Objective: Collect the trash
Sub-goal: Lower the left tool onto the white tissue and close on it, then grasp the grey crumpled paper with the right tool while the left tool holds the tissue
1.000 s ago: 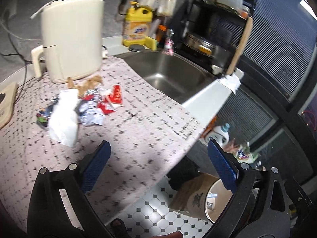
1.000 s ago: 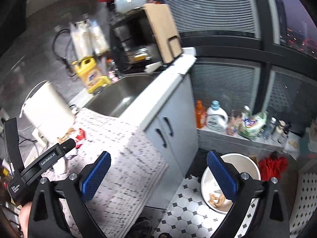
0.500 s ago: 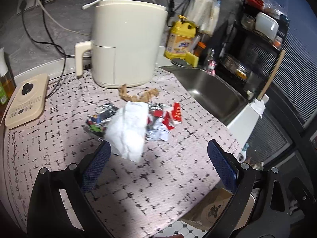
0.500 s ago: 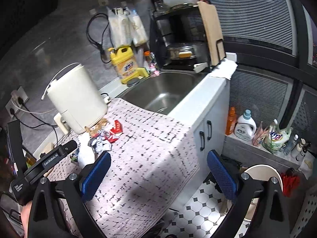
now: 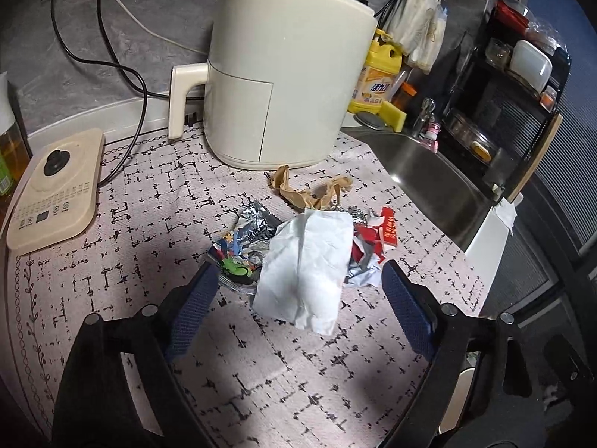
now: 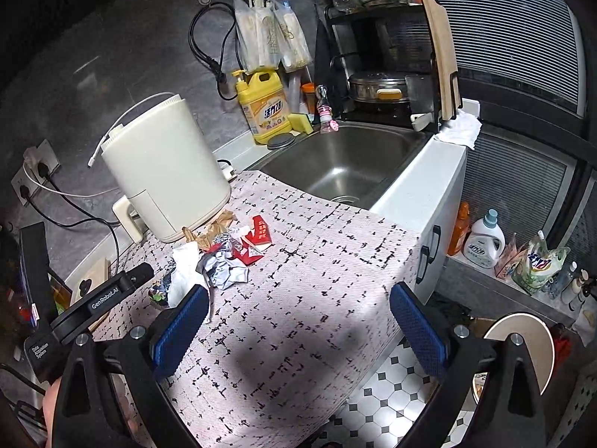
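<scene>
A heap of trash lies on the patterned counter mat: a crumpled white tissue point(image 5: 308, 272) point(image 6: 184, 268), silver foil wrappers point(image 5: 257, 224) point(image 6: 224, 270), a red torn packet point(image 5: 386, 229) point(image 6: 259, 235), a colourful wrapper point(image 5: 233, 261) and brown crumpled paper point(image 5: 309, 192) point(image 6: 209, 233). My left gripper point(image 5: 298, 295) hovers just in front of the tissue, its jaws closing, wide apart, with the tissue's near end between the blue pads untouched. My right gripper point(image 6: 298, 321) stands open over bare mat to the right of the heap, holding nothing.
A cream air fryer point(image 5: 287, 86) stands right behind the heap. A beige control pad point(image 5: 56, 190) lies left. The steel sink point(image 6: 343, 164), yellow detergent jug point(image 6: 265, 108) and dish rack point(image 6: 388, 86) are to the right. A round bin point(image 6: 516, 347) sits on the tiled floor below.
Both grippers swung left from the counter edge and floor toward the trash heap. The heap now lies centred and close before my left gripper, whose jaws have narrowed slightly.
</scene>
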`<action>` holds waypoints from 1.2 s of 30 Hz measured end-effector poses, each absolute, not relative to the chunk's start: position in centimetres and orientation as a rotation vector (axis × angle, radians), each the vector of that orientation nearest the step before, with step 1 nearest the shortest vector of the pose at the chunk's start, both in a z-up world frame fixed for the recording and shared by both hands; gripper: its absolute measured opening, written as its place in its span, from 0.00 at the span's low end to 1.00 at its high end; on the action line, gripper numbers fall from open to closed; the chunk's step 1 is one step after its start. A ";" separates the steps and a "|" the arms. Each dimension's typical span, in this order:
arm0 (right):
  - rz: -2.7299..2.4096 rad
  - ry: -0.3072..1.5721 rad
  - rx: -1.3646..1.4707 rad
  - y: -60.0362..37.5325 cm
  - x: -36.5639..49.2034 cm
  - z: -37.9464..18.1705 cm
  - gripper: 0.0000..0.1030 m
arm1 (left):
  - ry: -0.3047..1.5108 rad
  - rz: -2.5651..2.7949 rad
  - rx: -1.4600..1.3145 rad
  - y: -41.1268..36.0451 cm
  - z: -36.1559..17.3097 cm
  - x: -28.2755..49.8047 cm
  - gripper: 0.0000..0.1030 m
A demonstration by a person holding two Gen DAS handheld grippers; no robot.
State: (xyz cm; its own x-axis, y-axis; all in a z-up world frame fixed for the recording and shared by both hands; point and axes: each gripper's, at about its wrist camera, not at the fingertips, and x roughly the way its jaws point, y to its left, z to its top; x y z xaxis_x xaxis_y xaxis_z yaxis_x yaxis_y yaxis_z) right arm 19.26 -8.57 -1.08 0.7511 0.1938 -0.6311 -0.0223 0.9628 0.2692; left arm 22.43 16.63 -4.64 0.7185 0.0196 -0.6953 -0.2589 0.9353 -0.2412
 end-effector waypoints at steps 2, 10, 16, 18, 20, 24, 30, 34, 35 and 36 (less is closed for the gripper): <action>0.109 0.719 0.255 -8.0 19.6 -1.4 0.92 | 0.769 0.141 -0.335 17.2 -5.2 23.3 0.82; 0.038 0.729 0.263 -6.1 20.7 -2.2 0.92 | 0.803 0.066 -0.345 18.2 -6.5 26.8 0.82; -0.001 0.743 0.251 -5.5 21.5 -2.4 0.92 | 0.826 0.036 -0.364 18.5 -7.6 29.2 0.82; -0.006 0.746 0.246 -5.3 21.9 -2.4 0.92 | 0.839 0.031 -0.367 18.6 -8.1 29.8 0.82; -0.008 0.753 0.244 -5.1 22.3 -2.6 0.92 | 0.854 0.023 -0.374 18.5 -8.6 30.3 0.82; 0.008 0.768 0.233 -4.7 23.3 -2.9 0.92 | 0.866 0.015 -0.377 18.3 -9.2 30.8 0.68; 0.081 0.790 0.220 -3.5 25.4 -3.4 0.91 | 0.871 0.035 -0.389 19.3 -9.0 30.6 0.03; 0.150 0.795 0.204 -2.1 27.0 -3.4 0.91 | 0.808 0.074 -0.387 20.8 -7.3 29.6 0.03; 0.166 0.799 0.200 -1.7 27.3 -3.4 0.91 | 0.800 0.081 -0.399 21.1 -7.0 29.5 0.03; 0.183 0.806 0.200 -1.3 27.7 -3.5 0.91 | 0.795 0.080 -0.408 21.2 -6.9 29.5 0.03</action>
